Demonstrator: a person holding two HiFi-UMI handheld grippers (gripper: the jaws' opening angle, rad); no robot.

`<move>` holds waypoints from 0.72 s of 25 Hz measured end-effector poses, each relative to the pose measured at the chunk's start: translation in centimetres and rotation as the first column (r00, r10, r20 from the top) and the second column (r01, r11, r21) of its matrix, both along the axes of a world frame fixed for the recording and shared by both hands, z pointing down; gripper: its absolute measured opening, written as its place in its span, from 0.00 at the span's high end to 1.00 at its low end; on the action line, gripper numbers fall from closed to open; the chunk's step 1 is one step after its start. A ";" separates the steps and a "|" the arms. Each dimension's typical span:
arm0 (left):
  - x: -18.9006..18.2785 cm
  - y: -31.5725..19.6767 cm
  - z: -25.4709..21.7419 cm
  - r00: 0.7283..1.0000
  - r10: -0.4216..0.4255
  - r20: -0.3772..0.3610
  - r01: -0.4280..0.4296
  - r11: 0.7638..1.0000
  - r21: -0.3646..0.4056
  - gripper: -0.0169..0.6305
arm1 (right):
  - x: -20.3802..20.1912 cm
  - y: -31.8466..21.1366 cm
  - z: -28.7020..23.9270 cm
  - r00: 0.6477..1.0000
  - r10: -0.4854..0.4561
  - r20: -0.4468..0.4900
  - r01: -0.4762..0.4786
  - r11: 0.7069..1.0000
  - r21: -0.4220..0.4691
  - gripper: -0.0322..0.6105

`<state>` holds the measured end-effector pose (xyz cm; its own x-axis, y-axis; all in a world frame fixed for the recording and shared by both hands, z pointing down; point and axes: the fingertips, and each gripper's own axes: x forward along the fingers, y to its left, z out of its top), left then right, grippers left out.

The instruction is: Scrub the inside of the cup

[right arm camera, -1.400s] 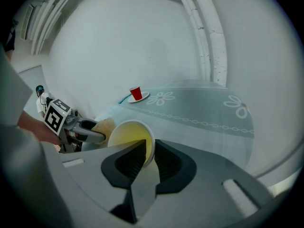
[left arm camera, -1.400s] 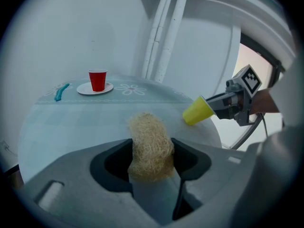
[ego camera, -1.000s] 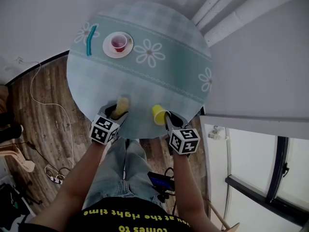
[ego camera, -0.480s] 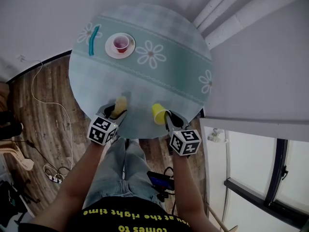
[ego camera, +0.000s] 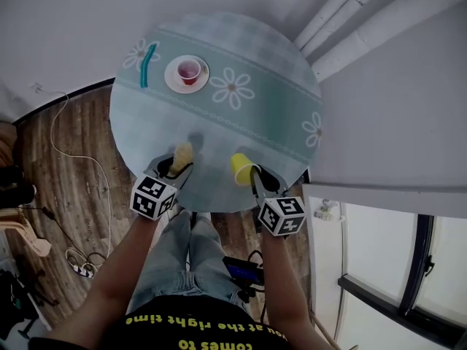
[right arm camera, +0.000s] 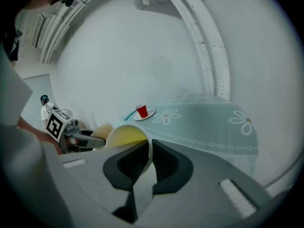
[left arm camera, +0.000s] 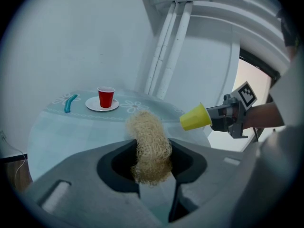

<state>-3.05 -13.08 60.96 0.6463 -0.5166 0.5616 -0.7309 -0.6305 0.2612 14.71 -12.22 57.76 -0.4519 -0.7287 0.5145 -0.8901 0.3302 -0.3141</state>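
The only readable words stand on the person's black shirt (ego camera: 191, 331), on the near side of the table (ego camera: 277, 71) in the head view. They are printed in yellow and appear upside down from this camera. One line reads "at the right time", with what looks like "you" before it. A second line under it, partly cut off by the picture's edge, seems to read "comes to". At the table's near edge, the cube (ego camera: 154, 197) of the left gripper (ego camera: 176, 165) and the cube (ego camera: 281, 216) of the right gripper (ego camera: 255, 175) carry black-and-white square code patterns, blocks rather than writing.
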 end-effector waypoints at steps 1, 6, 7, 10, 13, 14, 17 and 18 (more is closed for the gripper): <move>-0.1 -0.2 -0.4 1.000 -0.006 -0.005 0.006 1.000 0.007 0.72 | -0.1 -0.2 -0.3 1.000 0.001 0.002 -0.001 1.000 0.010 0.91; -0.7 -0.9 -2.1 0.999 -0.024 -0.023 0.025 0.999 0.047 0.73 | -0.4 -1.1 -2.0 1.000 0.019 0.006 -0.019 0.997 0.070 0.91; -0.8 -1.0 -2.5 0.999 -0.027 -0.025 0.028 0.998 0.054 0.73 | -0.4 -1.2 -2.4 1.000 0.022 0.007 -0.022 0.996 0.081 0.91; -1.1 -1.3 -3.4 0.999 -0.035 -0.031 0.037 0.997 0.074 0.73 | -0.4 -1.7 -3.5 1.000 0.023 0.009 -0.024 0.993 0.116 0.91; -1.3 -1.4 -4.4 0.999 -0.041 -0.034 0.044 0.995 0.093 0.73 | -0.4 -1.9 -4.7 0.999 0.025 0.024 -0.028 0.989 0.145 0.91; -1.4 -1.3 -4.8 0.998 -0.043 -0.036 0.046 0.994 0.100 0.73 | -0.4 -1.9 -5.1 0.999 0.026 0.029 -0.030 0.988 0.153 0.91; -1.6 -1.3 -6.0 0.998 -0.049 -0.039 0.054 0.991 0.123 0.73 | -0.5 -1.8 -6.3 0.999 0.023 0.042 -0.031 0.983 0.178 0.91; -1.7 -1.3 -6.4 0.998 -0.053 -0.039 0.057 0.990 0.131 0.73 | -0.6 -1.8 -6.7 0.999 0.022 0.047 -0.030 0.982 0.188 0.91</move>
<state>-4.74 -14.41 54.53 0.6328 -0.6202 0.4636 -0.7574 -0.6202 0.2042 14.16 -14.02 51.03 -0.4506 -0.8225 0.3471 -0.8858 0.3639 -0.2878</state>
